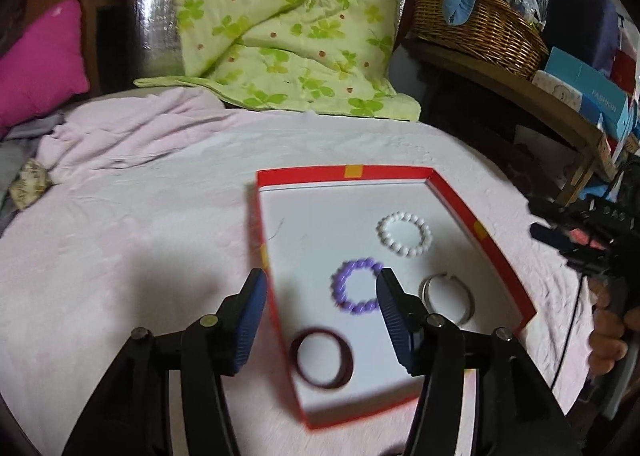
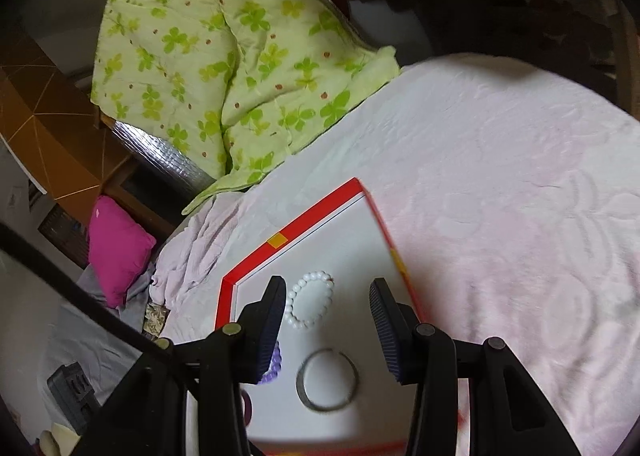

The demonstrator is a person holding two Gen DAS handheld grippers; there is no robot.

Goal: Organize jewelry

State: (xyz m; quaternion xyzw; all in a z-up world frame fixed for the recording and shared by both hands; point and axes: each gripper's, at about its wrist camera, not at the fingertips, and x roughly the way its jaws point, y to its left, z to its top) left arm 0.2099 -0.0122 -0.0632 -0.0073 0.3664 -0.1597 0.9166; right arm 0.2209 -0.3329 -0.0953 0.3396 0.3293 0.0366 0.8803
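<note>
A shallow red-rimmed white cardboard tray [image 1: 400, 173] is lying on the pink bedspread [image 1: 140, 216], holding a white bead bracelet [image 1: 404, 234], purple bead bracelet [image 1: 356, 286], silver metal bangle [image 1: 448, 296] and dark maroon bangle [image 1: 322, 358], all lying flat. The left gripper [image 1: 322, 292] and right gripper [image 2: 328, 304] are both hovering over it with fingers spread apart, gripping nothing.

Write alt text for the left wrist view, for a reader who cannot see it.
An open claw hovers over a red-rimmed box on a pink blanket, holding a purple bead bracelet, white bead bracelet, silver bangle and maroon bangle.

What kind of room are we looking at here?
Most likely a lived-in bedroom: a pink bedspread underneath, a green clover-print quilt, a magenta pillow, and a wicker basket of clothes.
</note>
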